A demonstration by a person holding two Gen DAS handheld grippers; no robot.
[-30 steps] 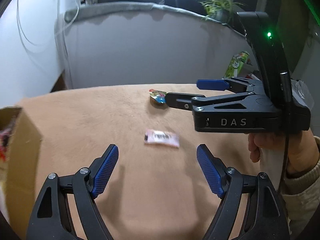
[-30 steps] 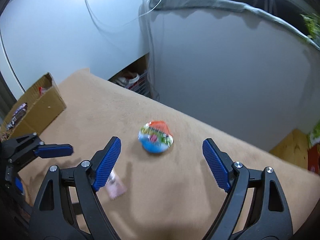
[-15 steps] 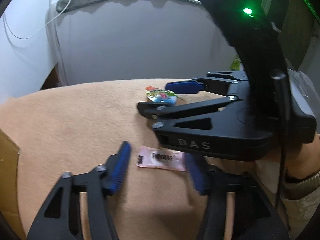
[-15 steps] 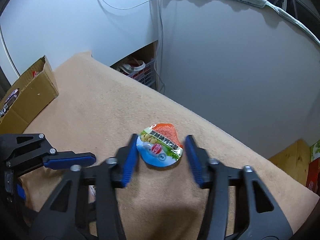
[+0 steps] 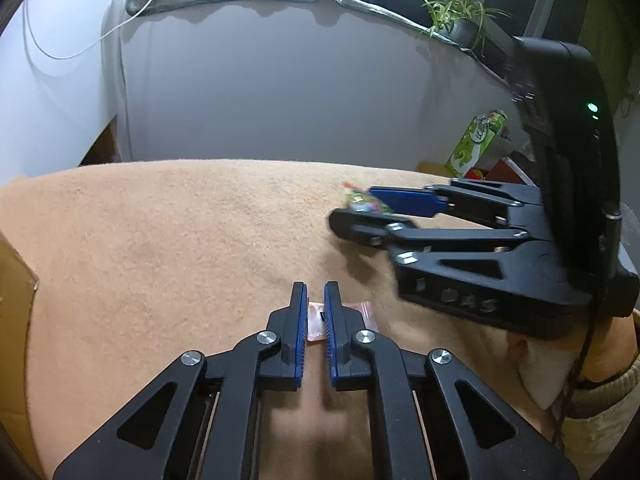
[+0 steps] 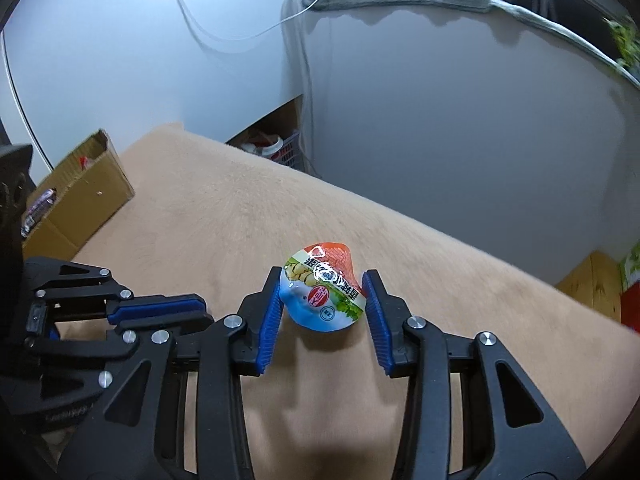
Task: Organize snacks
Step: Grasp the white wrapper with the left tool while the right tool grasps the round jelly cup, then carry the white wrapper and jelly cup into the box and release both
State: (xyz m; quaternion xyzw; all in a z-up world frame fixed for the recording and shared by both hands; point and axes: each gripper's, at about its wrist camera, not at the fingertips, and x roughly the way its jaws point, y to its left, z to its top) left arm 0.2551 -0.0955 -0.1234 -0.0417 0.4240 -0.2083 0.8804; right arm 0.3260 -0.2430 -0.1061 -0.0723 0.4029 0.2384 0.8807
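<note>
Pink sachet: flat on the tan blanket, long axis running left-right across the left wrist view, i.e. crosswise to the fingers. Its left part sits between the blue pads of the left gripper. Jaws nearly closed, only a narrow slot between them, pinching the sachet; right end sticks out past the right finger.

Jelly cup: round sealed cup, printed foil lid tilted up toward the right wrist camera, orange pull-tab end pointing away from the gripper, white-blue body toward it. No clear long axis. Right gripper clamps it at the sides, jaws part-closed to cup width, both blue pads touching the rim. Shadow under the cup; can't tell if it is touching the blanket or just off it. In the left wrist view the same cup shows between the right gripper's fingertips, blurred.

The two grippers sit near each other, right one further out on the blanket.

Cardboard box at the blanket's left edge, open top, wrappers inside. Grey partition behind; potted plant on the ledge; green carton beyond the right edge.
</note>
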